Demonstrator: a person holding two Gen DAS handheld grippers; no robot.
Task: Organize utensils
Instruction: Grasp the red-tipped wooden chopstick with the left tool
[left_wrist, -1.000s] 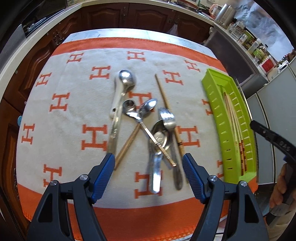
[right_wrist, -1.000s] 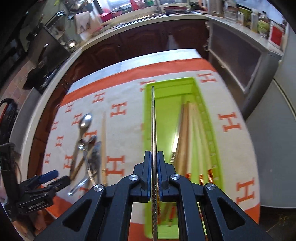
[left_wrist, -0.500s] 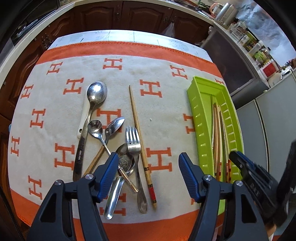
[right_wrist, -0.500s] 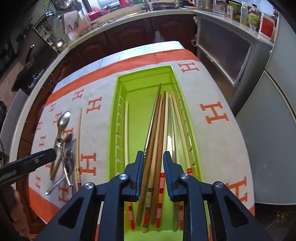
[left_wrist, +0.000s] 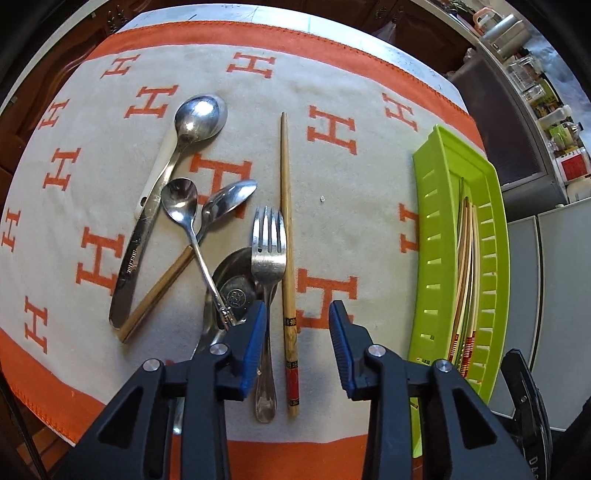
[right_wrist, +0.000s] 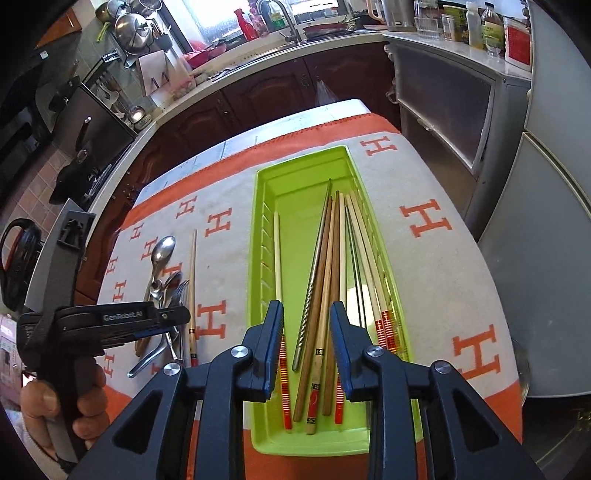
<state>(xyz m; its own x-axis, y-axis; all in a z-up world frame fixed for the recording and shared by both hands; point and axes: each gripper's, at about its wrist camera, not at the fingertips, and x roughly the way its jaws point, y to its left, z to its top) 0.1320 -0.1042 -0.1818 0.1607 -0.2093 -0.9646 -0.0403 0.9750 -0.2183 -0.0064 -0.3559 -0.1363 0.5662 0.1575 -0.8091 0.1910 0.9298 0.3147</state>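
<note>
A wooden chopstick (left_wrist: 286, 236) with a red end lies on the cloth, between the jaws of my open left gripper (left_wrist: 297, 334), which hovers low over its near end. A steel fork (left_wrist: 267, 273) and several spoons (left_wrist: 192, 147) lie just left of it. The green tray (left_wrist: 424, 258) at the right holds several chopsticks (right_wrist: 332, 280), among them a metal chopstick (right_wrist: 314, 280). My right gripper (right_wrist: 306, 338) is open and empty above the tray's near end (right_wrist: 258, 369). The left gripper also shows in the right wrist view (right_wrist: 162, 321).
An orange-and-white cloth (left_wrist: 351, 206) with H marks covers the table. Dark kitchen cabinets (right_wrist: 258, 103) and a counter with pots and bottles stand behind. A grey cabinet (right_wrist: 554, 258) is close on the right.
My right gripper opened and let the metal chopstick drop into the tray. My left gripper moved right and down over the loose wooden chopstick, its jaws narrowing.
</note>
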